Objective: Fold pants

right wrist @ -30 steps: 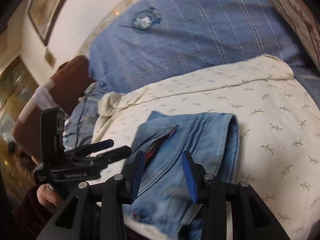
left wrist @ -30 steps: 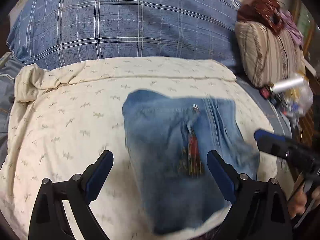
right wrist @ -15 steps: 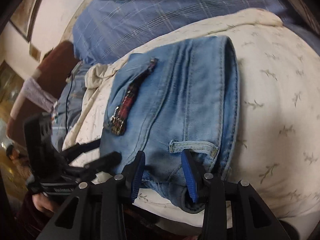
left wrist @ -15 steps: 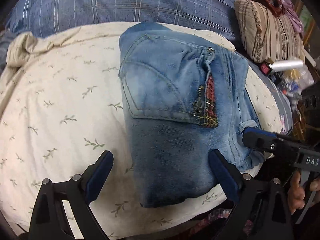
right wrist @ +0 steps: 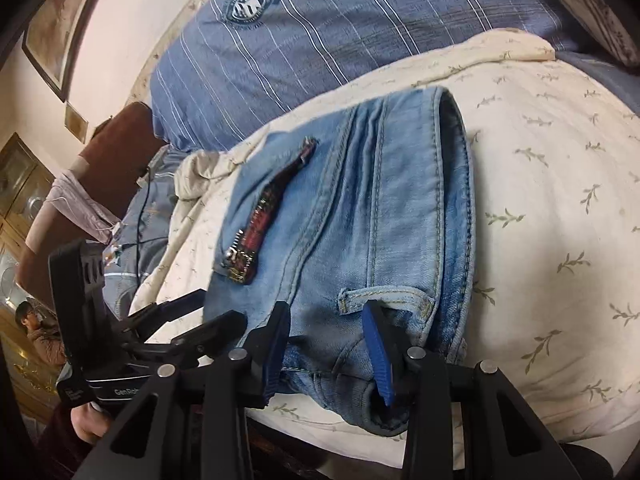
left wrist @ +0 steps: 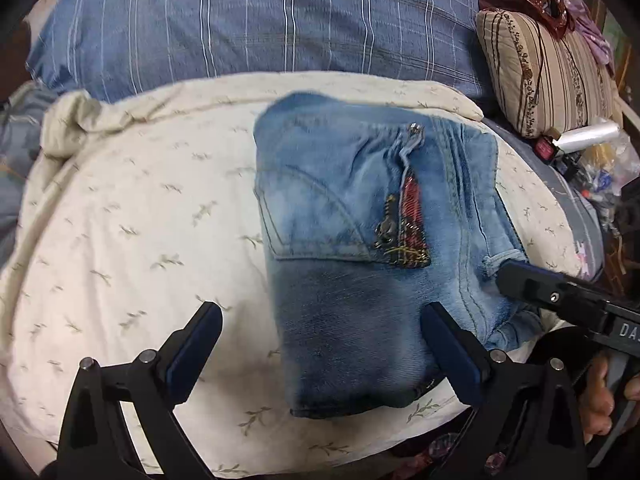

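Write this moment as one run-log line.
jeans: folded on cream bedspread | left claw: open, empty | right claw: open at waistband | phase: fold done

Faded light-blue denim pants with red plaid pocket trim, cream sheet printed with small green sprigs, blue pillow with white plaid lines, beige brown-striped cushion, black hand-held grippers with blue pads.

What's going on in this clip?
A person with a gripper in each hand is folding jeans on a cream cover on a bed. The jeans lie in a compact folded bundle, back pocket up. The left gripper is wide open at the bundle's near edge, holding nothing. The right gripper has its jaws apart around the waistband by a belt loop, not clamped shut.
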Action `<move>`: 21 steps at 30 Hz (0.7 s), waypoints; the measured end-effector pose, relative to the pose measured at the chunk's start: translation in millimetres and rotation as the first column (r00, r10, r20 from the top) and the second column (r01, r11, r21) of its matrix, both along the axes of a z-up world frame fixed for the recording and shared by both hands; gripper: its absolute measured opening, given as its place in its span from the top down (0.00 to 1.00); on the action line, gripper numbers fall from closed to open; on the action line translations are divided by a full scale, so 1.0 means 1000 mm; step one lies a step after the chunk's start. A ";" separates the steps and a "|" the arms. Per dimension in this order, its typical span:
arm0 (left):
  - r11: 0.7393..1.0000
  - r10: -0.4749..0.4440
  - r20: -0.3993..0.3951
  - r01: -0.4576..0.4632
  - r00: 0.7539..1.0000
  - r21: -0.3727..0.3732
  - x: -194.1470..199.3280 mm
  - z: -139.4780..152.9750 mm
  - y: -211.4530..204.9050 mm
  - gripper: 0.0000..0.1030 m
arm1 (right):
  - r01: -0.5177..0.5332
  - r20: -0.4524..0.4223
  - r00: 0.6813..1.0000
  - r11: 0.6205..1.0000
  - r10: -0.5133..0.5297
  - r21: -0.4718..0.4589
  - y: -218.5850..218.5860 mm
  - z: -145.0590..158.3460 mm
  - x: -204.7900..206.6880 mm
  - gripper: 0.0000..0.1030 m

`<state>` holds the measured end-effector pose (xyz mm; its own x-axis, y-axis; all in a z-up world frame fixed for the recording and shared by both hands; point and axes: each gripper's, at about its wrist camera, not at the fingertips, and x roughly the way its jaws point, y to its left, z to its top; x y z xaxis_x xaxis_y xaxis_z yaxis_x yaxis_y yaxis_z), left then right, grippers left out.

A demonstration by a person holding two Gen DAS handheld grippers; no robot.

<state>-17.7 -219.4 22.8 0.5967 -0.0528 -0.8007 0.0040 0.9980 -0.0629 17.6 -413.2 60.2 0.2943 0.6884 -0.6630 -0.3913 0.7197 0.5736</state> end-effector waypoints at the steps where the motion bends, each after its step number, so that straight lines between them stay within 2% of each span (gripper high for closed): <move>1: 1.000 0.003 0.012 -0.003 1.000 0.024 -0.001 0.003 -0.002 0.02 | 0.000 0.026 1.000 1.000 0.001 -0.021 0.000 0.006 -0.001 0.60; 4: 0.998 0.012 0.040 -0.014 0.999 0.063 -0.002 0.012 -0.005 0.03 | 0.003 0.077 0.997 0.999 0.000 -0.042 0.000 0.022 -0.004 0.60; 9: 0.997 0.029 0.077 -0.034 0.997 0.071 0.002 0.025 0.001 0.03 | 0.030 0.098 0.995 0.999 -0.026 -0.043 0.000 0.036 0.008 0.60; 16: 0.995 0.041 0.101 -0.050 0.994 0.084 0.012 0.033 0.003 0.03 | 0.051 0.088 0.995 0.997 -0.046 -0.051 0.007 0.034 0.028 0.60; 21: 0.994 0.041 0.074 -0.048 0.996 0.097 0.020 0.023 0.003 0.03 | 0.033 0.039 0.999 0.995 -0.029 -0.091 0.018 0.019 0.036 0.60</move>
